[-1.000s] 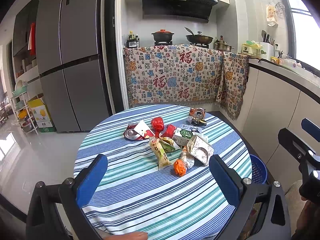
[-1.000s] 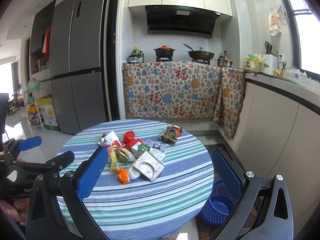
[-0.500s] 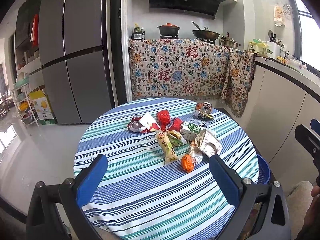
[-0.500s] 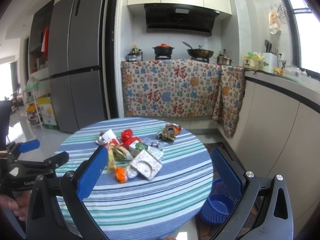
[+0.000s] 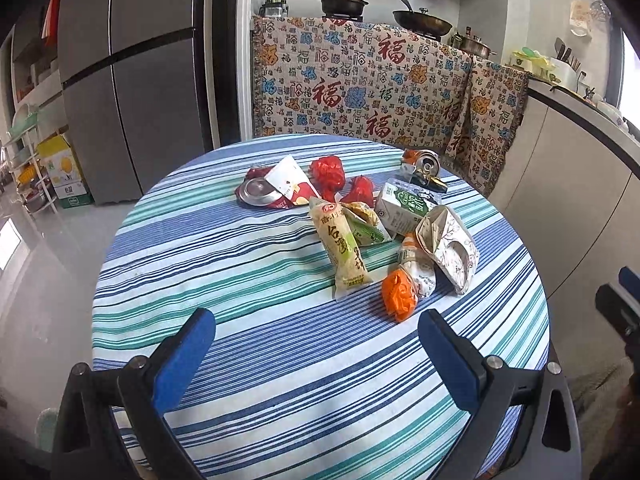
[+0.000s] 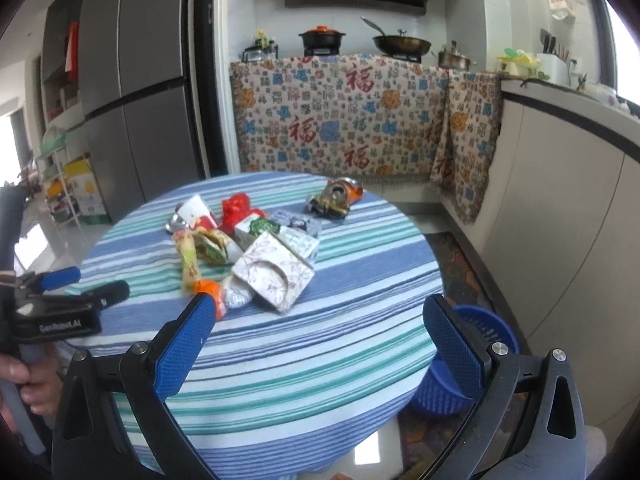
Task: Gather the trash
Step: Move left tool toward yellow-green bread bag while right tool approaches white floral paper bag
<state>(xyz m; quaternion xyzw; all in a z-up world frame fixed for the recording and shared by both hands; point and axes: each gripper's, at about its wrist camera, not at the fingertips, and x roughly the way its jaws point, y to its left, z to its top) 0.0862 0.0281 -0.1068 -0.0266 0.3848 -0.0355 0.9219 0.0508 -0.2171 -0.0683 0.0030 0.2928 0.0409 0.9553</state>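
Note:
Trash lies in a heap on the round table with the striped cloth (image 5: 248, 264). The heap holds a yellow snack packet (image 5: 342, 250), an orange crumpled wrapper (image 5: 398, 296), a flattened tissue box (image 5: 450, 246), a green-and-white carton (image 5: 404, 206), red wrappers (image 5: 328, 174), a crushed red can (image 5: 260, 194) and a crushed can (image 5: 424, 166) at the far side. My left gripper (image 5: 316, 354) hovers open over the near cloth, short of the heap. Also open, my right gripper (image 6: 316, 340) sits above the table's near edge, with the tissue box (image 6: 274, 274) just beyond. A blue bin (image 6: 460, 364) stands on the floor right of the table.
A grey fridge (image 5: 132, 80) stands back left, next to a shelf rack with boxes (image 5: 52, 168). A patterned cloth (image 5: 360, 84) hangs over the stove counter behind the table. White cabinets (image 6: 560, 220) run along the right. A hand (image 6: 24, 384) holds the left gripper's handle.
The left gripper has moved forward and lower toward the heap, which now looms larger. The right gripper has edged closer to the table as well.

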